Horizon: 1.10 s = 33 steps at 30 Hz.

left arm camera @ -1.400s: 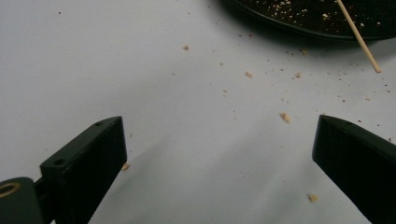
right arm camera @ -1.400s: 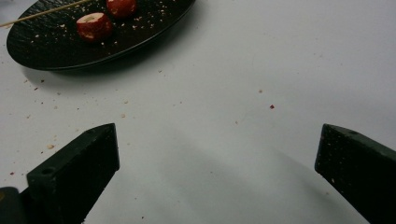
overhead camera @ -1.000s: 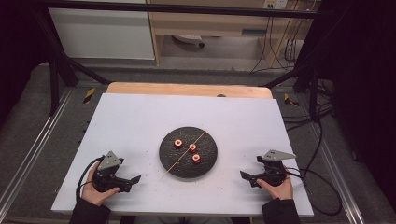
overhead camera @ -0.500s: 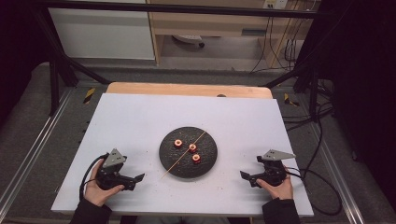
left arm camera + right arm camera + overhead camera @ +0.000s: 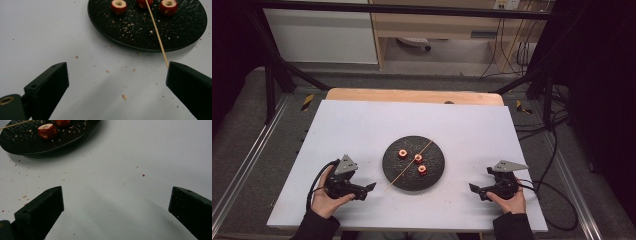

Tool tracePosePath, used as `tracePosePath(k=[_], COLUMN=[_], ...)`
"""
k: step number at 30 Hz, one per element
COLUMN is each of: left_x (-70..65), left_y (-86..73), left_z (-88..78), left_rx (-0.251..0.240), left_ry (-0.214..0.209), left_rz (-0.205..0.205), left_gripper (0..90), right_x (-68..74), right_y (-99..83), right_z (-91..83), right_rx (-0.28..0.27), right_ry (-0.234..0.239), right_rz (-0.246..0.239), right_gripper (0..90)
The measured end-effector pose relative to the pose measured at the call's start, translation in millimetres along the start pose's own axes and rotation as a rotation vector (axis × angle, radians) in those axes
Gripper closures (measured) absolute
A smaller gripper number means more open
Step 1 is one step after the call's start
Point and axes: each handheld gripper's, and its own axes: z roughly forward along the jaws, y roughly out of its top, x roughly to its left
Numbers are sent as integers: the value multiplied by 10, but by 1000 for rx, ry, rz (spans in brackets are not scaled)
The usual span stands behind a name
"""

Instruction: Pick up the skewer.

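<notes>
Both grippers [image 5: 371, 188] [image 5: 473, 189] gape wide near a thin wooden skewer [image 5: 410, 164] on a pebbled black plate [image 5: 436, 172].

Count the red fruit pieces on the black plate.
3, all on the black plate: one far left, one in the middle touching the wooden skewer, one nearest the right gripper. None look hidden.

I see a white cabinet [image 5: 319, 37] upper left, wooden shelving [image 5: 447, 25] top centre, cables [image 5: 512, 45] upper right, grey floor [image 5: 242, 135].
</notes>
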Motion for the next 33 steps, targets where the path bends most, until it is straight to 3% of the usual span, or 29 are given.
tracePosePath(k=[11, 33], left_x=[-145, -396], left_y=[243, 632], left_z=[101, 462], left_rx=[13, 119], left_ry=[-8, -24], left_rz=[15, 37], left_gripper=[48, 103], right_x=[3, 6], right_y=[-2, -6], right_z=[4, 18], right_rx=[3, 17], right_ry=[-3, -4], right_rz=[-3, -8], right_gripper=[7, 7])
